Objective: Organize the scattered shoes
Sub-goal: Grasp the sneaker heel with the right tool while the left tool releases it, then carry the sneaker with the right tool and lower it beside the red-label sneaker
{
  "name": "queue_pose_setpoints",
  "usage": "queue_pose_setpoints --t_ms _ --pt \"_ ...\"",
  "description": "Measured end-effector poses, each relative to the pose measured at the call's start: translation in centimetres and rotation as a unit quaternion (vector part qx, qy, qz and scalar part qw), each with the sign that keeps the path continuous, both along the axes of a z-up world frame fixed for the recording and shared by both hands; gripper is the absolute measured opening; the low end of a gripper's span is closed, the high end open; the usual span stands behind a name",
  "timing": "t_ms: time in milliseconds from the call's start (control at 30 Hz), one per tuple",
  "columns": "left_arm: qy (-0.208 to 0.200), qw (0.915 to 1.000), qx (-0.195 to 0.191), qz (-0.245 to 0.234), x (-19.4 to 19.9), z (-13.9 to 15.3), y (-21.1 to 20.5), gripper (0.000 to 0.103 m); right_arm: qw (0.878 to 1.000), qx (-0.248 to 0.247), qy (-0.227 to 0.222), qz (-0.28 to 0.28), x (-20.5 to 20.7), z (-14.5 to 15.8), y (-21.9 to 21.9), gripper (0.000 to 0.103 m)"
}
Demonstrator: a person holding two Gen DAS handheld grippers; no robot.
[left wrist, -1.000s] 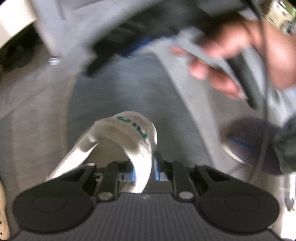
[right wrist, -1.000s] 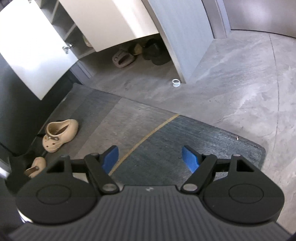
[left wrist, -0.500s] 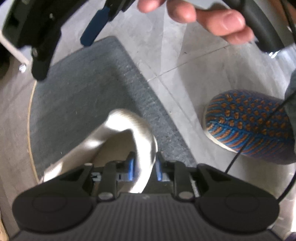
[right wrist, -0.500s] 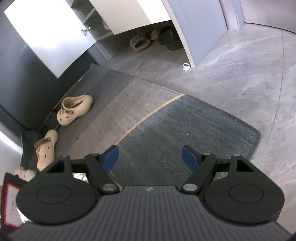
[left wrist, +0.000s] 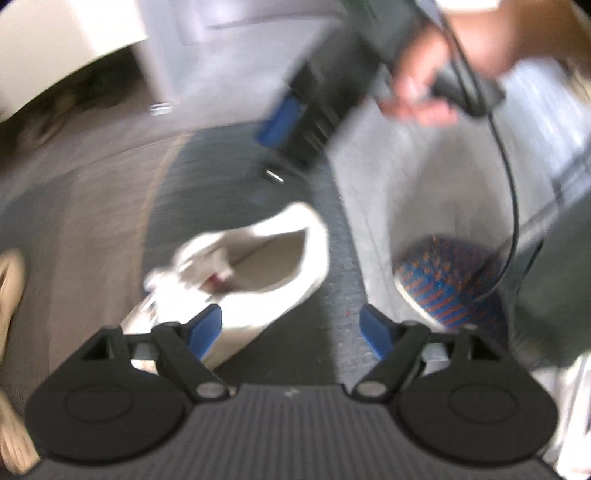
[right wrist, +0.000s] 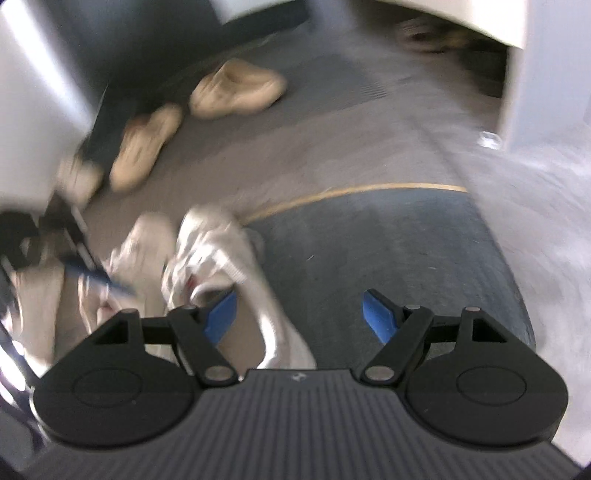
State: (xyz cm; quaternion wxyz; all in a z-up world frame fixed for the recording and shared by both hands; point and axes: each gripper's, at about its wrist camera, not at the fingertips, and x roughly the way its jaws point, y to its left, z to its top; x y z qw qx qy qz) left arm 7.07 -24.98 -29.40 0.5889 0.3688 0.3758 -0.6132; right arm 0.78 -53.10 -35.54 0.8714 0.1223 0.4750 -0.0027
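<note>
Two mats cover the floor: a dark mat point(right wrist: 388, 251) with a yellow line along its far border, and a brownish mat point(right wrist: 295, 147) beyond that line. To the right of the dark mat the pale floor point(right wrist: 546, 221) is bare up to a grey panel point(right wrist: 546, 74). In the left wrist view, the dark mat ends at a straight edge on the right, where a patterned blue and orange shoe point(left wrist: 447, 280) stands on the pale floor.

The white shoe point(left wrist: 255, 273) lies on the dark mat near the yellow line, with its opening facing up. Two tan clogs point(right wrist: 236, 88) lie on the brownish mat, well apart from it, and more shoes sit blurred under a cabinet point(right wrist: 436, 33) further back.

The left claw point(left wrist: 291, 325) is opening and its jaws stand wide apart. The white shoe is just ahead of its left finger, but the pads do not press on it. The right claw point(right wrist: 299, 314) also stands apart, with only the dark mat between the jaws; the white shoe is beside its left finger. A hand point(left wrist: 424, 85) holds the right claw's handle in the left wrist view. Both views are blurred.
</note>
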Motion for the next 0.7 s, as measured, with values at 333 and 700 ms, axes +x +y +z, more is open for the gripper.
queue_pose_setpoints --t_ms 333,700 --pt "-0.013 0.9904 -0.059 0.124 0.9 5.9 6.5 0.088 0.976 -0.111 0.106 0.152 5.6 -3.4 5.3 0.071" --pt "0.09 0.9433 -0.114 0.298 4.9 5.2 17.1 0.092 0.968 -0.126 0.107 0.187 7.8 -6.2 7.6 0.03"
